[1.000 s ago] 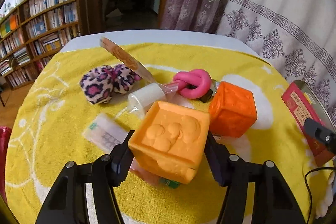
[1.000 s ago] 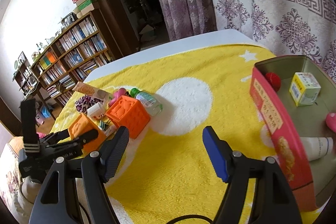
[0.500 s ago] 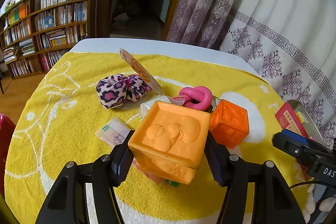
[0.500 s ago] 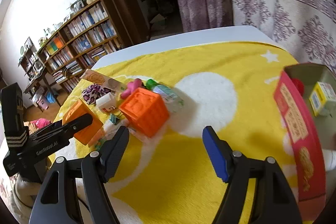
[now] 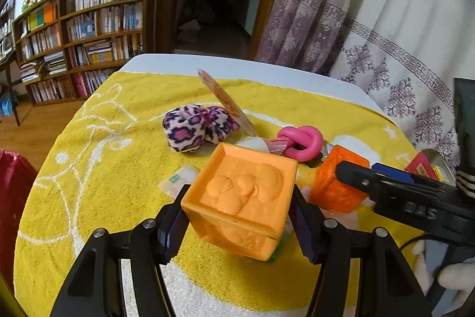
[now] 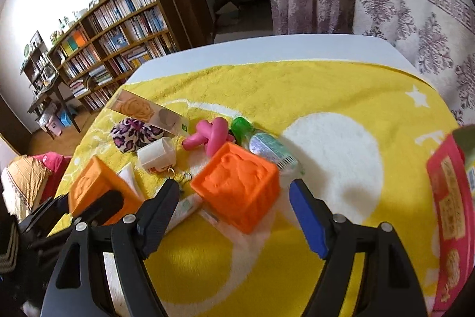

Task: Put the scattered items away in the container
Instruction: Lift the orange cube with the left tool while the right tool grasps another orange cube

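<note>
Two claws are at work over the bench's yellow towel [image 6: 311,85]. My left claw [image 5: 240,223] is clenched on the light orange block [image 5: 242,198], both pads pressed to its sides, holding it above the towel. My right claw [image 6: 234,216] is spread wide, its fingers flanking the darker orange block [image 6: 240,186] without touching it. Beyond that block lie a pink knotted toy [image 6: 212,134], a green-capped bottle [image 6: 261,143] and a leopard-print pouch [image 6: 133,135]. The red container [image 6: 451,207] sits at the right edge.

Light orange embossed cube [image 5: 242,199] lifted, darker orange cube [image 6: 237,186] on towel
</note>
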A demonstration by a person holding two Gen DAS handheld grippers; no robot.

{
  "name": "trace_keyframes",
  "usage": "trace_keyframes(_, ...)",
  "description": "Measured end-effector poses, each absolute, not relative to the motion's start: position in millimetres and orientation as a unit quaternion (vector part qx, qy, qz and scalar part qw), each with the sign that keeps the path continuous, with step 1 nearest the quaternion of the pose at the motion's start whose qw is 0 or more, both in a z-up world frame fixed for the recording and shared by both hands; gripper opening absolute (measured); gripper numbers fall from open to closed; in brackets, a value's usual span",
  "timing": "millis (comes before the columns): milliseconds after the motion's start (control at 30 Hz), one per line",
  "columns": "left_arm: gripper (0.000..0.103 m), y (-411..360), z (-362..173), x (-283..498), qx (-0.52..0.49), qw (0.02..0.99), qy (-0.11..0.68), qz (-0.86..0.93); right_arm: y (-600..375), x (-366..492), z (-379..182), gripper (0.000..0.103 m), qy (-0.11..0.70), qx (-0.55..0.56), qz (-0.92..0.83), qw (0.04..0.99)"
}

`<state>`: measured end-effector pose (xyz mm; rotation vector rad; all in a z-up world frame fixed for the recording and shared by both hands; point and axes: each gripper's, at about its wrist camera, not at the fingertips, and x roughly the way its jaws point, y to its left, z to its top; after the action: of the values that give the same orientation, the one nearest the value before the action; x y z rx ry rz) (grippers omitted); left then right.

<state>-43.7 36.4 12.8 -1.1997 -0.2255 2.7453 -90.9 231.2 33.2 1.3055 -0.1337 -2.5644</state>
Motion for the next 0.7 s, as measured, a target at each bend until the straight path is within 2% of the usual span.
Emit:
trace_keyframes(300,0.064,34,11,-45,-0.401,0.063,-0.078,0.911,220,-108,8,0.079,-0.022,0.460,-0.881,0.111)
trace_keyframes(500,0.064,36,8,-46,-0.406,0.065,-0.073,0.909,215,-94,11,0.076,0.009,0.425,-0.898,0.111)
trace_keyframes(700,0.064,38,6,-46,-0.408,0.064,-0.072,0.908,224,-81,24,0.076,-0.009,0.401,-0.908,0.118)
